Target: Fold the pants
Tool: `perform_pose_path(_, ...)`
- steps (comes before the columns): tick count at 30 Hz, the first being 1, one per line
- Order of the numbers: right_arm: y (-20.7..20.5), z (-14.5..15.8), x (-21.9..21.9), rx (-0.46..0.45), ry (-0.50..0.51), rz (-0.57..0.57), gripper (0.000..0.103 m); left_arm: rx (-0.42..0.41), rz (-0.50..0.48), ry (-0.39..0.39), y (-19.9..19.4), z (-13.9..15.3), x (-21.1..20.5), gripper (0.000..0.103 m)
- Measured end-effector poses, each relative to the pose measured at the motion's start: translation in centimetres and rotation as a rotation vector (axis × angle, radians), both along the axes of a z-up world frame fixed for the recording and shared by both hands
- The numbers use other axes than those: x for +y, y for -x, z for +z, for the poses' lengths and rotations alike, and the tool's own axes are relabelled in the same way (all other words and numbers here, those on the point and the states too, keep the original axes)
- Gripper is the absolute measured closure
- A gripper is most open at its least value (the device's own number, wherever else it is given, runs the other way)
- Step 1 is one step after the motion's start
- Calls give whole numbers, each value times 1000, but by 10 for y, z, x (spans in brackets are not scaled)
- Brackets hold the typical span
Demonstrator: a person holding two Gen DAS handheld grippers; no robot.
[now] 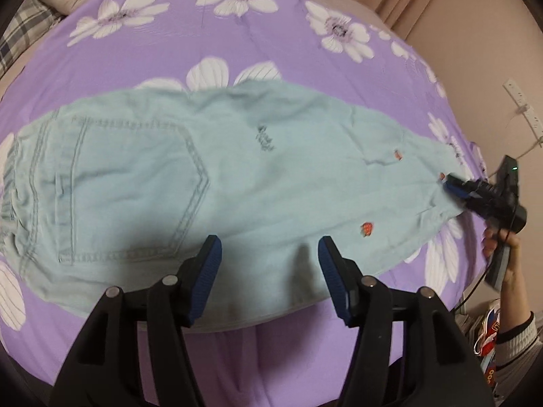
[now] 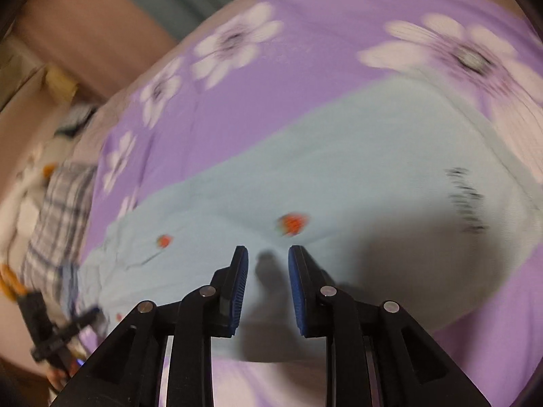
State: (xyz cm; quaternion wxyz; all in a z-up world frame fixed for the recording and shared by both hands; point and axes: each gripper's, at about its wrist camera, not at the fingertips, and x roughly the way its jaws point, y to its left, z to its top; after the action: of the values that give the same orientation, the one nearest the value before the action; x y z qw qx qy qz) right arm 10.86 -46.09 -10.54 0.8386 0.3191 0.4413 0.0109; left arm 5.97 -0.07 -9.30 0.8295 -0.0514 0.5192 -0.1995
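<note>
On the bed: the pants (image 1: pixel 190 183) lay flat on a purple flowered sheet (image 1: pixel 258 44), pale blue, one back pocket (image 1: pixel 132 186) face up.
Progress: the two legs seemed already laid one over the other, since only a single leg outline and one pocket showed; that reads as the first lengthwise fold done.
Left to do: no crosswise fold showed; the hem end still lay stretched away from the waist, so bringing hem to waist, perhaps more than once, appeared to remain.
Long axis: in the left wrist view it ran side to side across the bed, roughly parallel to the near edge.
Pointing: the gathered waistband (image 1: pixel 10 183) sat at the left of that view, and the leg tapered to the hem at the right.
Marks: small red motifs (image 1: pixel 367 229) dotted the leg toward the hem, and dark embroidery (image 1: pixel 266 139) sat mid-leg.
Left gripper (image 1: pixel 269 249): spread wide above the near edge of the pants just past the pocket, nothing between its fingers.
Right gripper (image 2: pixel 268 259): fingers a little apart, not pinching cloth; in its own blurred view it hung over the lower leg near a red motif, and in the left wrist view it showed by the hem.
Judgement: both grippers looked free of the cloth, so the next fold probably needed a fresh hold at the hem.
</note>
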Motion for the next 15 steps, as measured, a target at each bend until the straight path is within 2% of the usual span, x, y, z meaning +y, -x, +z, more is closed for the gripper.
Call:
perform_pose_path(1, 9, 2, -11, -8, 2, -29, 80, 12, 8, -7, 0, -3, 1, 44)
perform_pose_path(3, 16, 12, -46, -19, 70, -145, 80, 17, 16, -4, 1, -4, 3, 44)
perform_pose_path(5, 34, 23, -73, -35, 79, -238, 69, 14, 23, -6, 3, -1, 2, 44)
perform_pose_path(7, 60, 35, -94, -111, 10, -311, 60, 15, 22, 0, 4, 1, 0, 44)
perform_pose_path(9, 82, 37, -92, -151, -32, -338, 55, 21, 15, 15, 4, 2, -4, 44)
perform_pose_path(12, 103, 23, -87, -133, -113, -353, 55, 28, -12, 53, 1, 6, -18, 42)
perform_pose_path(15, 113, -1, -76, -94, -188, -340, 55, 40, -15, 98, -4, 9, -30, 34)
